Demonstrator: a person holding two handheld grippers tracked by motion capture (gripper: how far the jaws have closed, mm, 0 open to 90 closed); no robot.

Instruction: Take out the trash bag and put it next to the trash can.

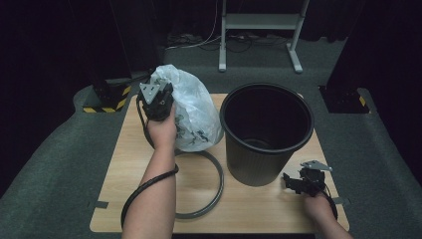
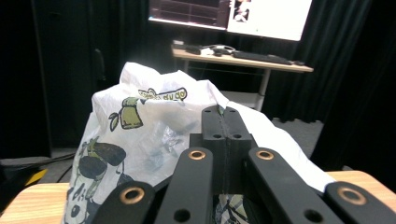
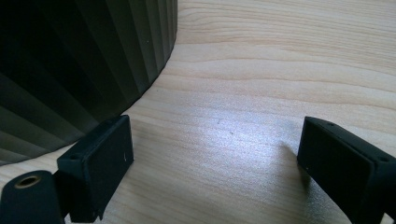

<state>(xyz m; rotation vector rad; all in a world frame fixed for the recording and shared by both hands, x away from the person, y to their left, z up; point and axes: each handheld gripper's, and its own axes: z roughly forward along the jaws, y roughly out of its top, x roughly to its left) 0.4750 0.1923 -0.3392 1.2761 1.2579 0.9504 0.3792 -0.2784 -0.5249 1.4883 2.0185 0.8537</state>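
Jaws of the left gripper [image 2: 225, 122] are pressed together on a fold of the thin white printed plastic bag [image 1: 191, 112], which stands on the pale wooden table [image 1: 259, 204] just left of the black ribbed plastic bin [image 1: 266, 132]. Soft, light and slippery, the bag is probably best pinched at bunched film near its top. Right gripper [image 3: 212, 154] hangs with jaws wide apart by the bin's base.

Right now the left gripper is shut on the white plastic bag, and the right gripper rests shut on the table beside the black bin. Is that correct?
Not fully. The right gripper is open: the right gripper view shows its jaws wide apart over bare table, nothing between them. The rest holds: the left gripper is shut on the white plastic bag, and the black bin stands beside the right gripper.
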